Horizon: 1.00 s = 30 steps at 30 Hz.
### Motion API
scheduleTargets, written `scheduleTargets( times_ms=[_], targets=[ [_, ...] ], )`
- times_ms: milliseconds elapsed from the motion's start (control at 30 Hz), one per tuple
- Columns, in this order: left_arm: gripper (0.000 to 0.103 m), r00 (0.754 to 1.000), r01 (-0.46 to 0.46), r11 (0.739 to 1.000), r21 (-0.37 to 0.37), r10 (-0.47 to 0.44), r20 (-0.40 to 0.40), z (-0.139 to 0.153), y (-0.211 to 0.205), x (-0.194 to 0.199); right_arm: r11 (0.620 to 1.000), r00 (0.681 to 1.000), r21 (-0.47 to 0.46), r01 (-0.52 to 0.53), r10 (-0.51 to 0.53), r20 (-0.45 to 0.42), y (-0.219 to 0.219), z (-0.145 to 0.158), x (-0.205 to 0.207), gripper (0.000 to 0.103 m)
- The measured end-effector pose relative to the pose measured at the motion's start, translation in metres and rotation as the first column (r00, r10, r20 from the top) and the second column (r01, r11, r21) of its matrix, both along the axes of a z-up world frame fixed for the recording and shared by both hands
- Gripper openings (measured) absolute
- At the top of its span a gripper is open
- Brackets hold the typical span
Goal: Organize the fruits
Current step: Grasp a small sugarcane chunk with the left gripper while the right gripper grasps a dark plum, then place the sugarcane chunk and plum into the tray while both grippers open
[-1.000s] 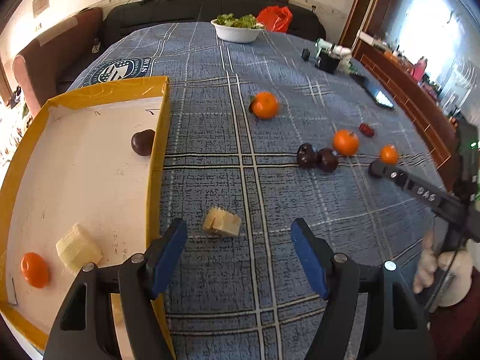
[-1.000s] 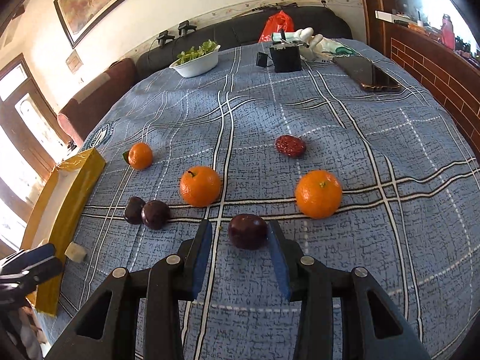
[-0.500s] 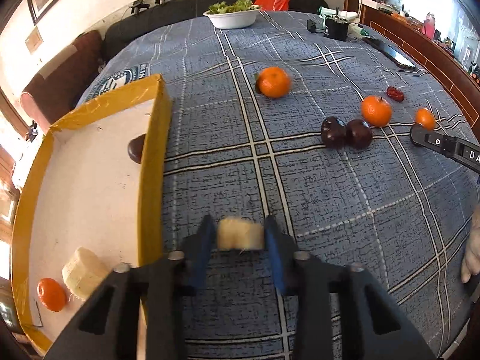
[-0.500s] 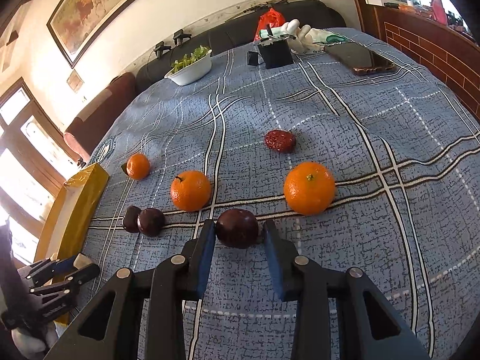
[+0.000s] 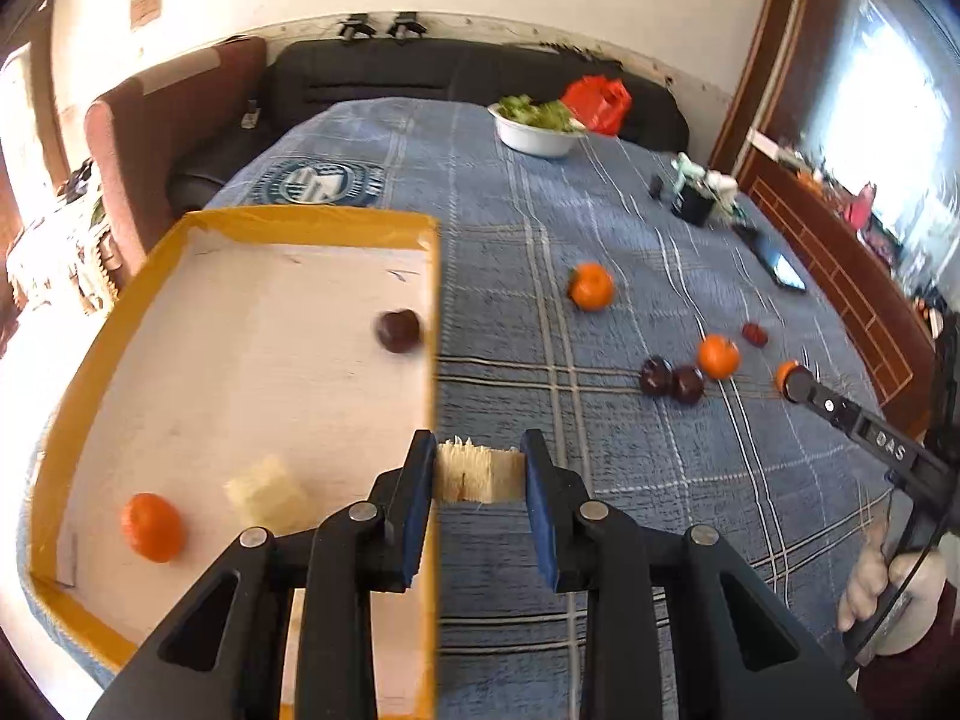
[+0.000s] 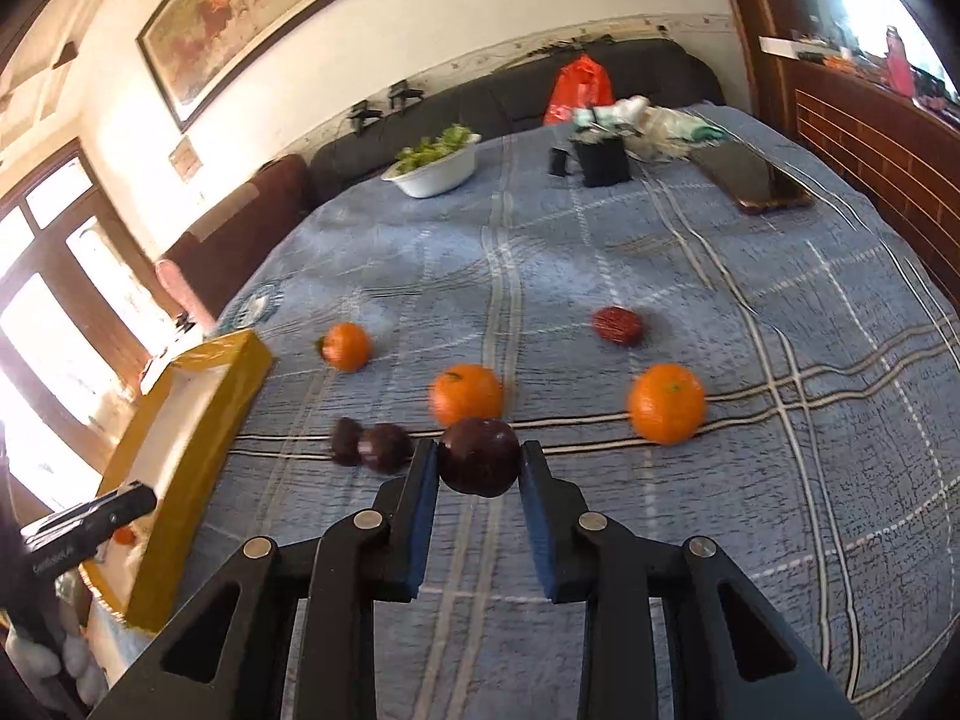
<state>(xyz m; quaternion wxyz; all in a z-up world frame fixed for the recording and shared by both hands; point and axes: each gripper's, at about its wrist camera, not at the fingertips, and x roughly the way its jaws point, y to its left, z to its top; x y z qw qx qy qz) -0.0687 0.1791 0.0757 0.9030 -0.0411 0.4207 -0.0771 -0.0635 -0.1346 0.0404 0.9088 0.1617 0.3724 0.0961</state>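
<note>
Left gripper (image 5: 479, 474): I hold the pale, fibrous fruit chunk (image 5: 477, 473) clamped by its flat sides, beside the yellow-rimmed cardboard tray (image 5: 433, 312); light, soft.
Right gripper (image 6: 479, 468): jaws just closed, gripping the dark round plum (image 6: 480, 455); smooth, may slip.
Change: both fruits now lifted off the blue plaid cloth (image 5: 600, 480).

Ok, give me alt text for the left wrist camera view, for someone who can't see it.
The left gripper, jaws shut on a pale banana chunk, is beside the right wall of a yellow-rimmed tray. The tray holds an orange, a dark plum and another banana chunk. More oranges and plums lie on the blue plaid tablecloth.
</note>
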Motion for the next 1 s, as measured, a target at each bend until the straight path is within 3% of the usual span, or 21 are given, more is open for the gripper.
scheduleTargets(
  times_ms=[267,567,833,1000],
  targets=[
    [0.028,0.987,-0.158,0.987,0.008,0.158,0.002,0.011,0.084,0.003,0.978,0.977,-0.002,-0.211,0.21,0.033,0.088,0.035,0.0,0.03],
    [0.028,0.96,-0.27,0.963,-0.021,0.267,-0.088,-0.011,0.156,0.041,0.892,0.891,-0.005,-0.453,0.453,-0.028,0.216,0.029,0.01,0.031],
    [0.028,0.95,-0.284,0.957,-0.063,0.272,-0.151,-0.032,0.173,0.054,0.845,0.852,-0.114,-0.522,0.512,-0.106,0.286,0.0,0.027,0.031],
    [0.03,0.948,-0.291,0.949,-0.12,0.269,-0.171,-0.036,0.183,0.053,0.834,0.845,-0.143,-0.533,0.516,-0.141,0.298,-0.015,0.035,0.031]
  ],
)
